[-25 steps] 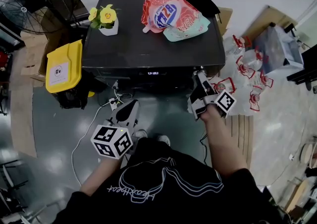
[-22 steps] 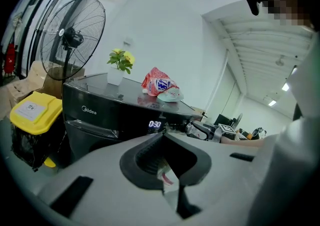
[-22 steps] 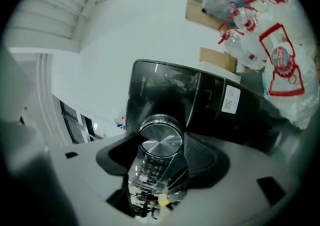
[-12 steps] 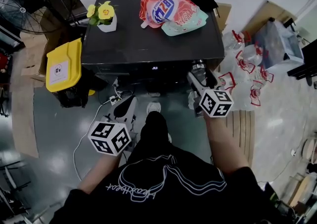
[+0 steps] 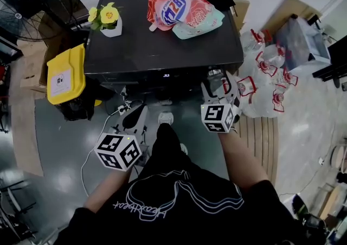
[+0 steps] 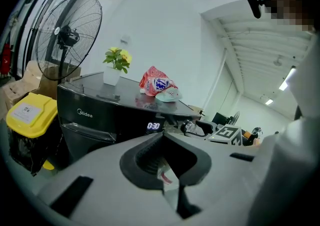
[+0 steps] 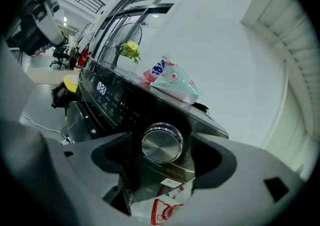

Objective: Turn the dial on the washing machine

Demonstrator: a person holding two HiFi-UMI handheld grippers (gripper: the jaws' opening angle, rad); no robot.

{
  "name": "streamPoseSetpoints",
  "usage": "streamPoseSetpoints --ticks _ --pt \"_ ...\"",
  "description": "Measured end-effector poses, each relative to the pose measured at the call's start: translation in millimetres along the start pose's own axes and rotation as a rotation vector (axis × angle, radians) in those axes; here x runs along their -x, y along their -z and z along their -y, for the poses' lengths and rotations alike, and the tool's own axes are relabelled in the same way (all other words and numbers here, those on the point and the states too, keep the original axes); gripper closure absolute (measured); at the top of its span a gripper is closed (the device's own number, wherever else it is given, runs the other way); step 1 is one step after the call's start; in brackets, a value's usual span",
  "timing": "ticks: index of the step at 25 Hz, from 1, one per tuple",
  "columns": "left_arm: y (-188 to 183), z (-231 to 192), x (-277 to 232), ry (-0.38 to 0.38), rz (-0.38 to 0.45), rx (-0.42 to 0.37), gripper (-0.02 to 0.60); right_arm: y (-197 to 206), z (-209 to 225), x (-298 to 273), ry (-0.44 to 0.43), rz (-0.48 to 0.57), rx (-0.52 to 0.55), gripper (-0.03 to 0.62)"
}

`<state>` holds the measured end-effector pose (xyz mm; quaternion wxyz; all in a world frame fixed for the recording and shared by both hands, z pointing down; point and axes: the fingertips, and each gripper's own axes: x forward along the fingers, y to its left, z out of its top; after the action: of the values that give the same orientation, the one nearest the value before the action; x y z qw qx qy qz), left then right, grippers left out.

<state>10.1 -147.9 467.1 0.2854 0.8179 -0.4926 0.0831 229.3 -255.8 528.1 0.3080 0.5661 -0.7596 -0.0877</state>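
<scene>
Close right claw [image 7: 162, 146] — now spread either side of dial [image 7: 161, 140] at right end of washing machine [image 5: 162, 49] front — squarely on its rim, then twist without slipping. Leave left claw [image 6: 163, 137], clenched on nothing, low and clear.

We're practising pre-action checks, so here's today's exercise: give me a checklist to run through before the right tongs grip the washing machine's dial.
1. Alignment: the dial sits between the jaws of the right tongs: ok.
2. Opening: the jaws are apart, with space showing on both sides of the dial: ok.
3. Grip: the jaws are not touching the dial: not ok.
4. Power: the display is lit: ok.
5. Other hand: the left tongs are shut, empty and held back from the panel: ok.
6. Current dial setting: no pointer is visible: cannot tell.
</scene>
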Motion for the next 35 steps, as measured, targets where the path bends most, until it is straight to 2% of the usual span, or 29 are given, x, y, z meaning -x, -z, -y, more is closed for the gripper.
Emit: streamPoseSetpoints --ticks 8,13,18,31,35 --pt "1 -4 -4 0.010 -0.001 0.009 0.577 11 3 -10 0.055 -0.064 0.005 0.286" --pt "1 -8 -5 0.009 0.003 0.017 0.577 10 1 -11 0.062 -0.064 0.029 0.322" --pt "4 -9 -7 0.010 -0.005 0.026 0.577 11 2 -11 0.054 -0.066 0.009 0.322" --pt "11 -2 -16 0.026 -0.025 0.023 0.577 12 6 -11 -0.049 -0.027 -0.310 0.313" --pt "12 -1 -17 0.026 -0.024 0.026 0.577 16 9 -12 -0.083 -0.021 -0.494 0.312"
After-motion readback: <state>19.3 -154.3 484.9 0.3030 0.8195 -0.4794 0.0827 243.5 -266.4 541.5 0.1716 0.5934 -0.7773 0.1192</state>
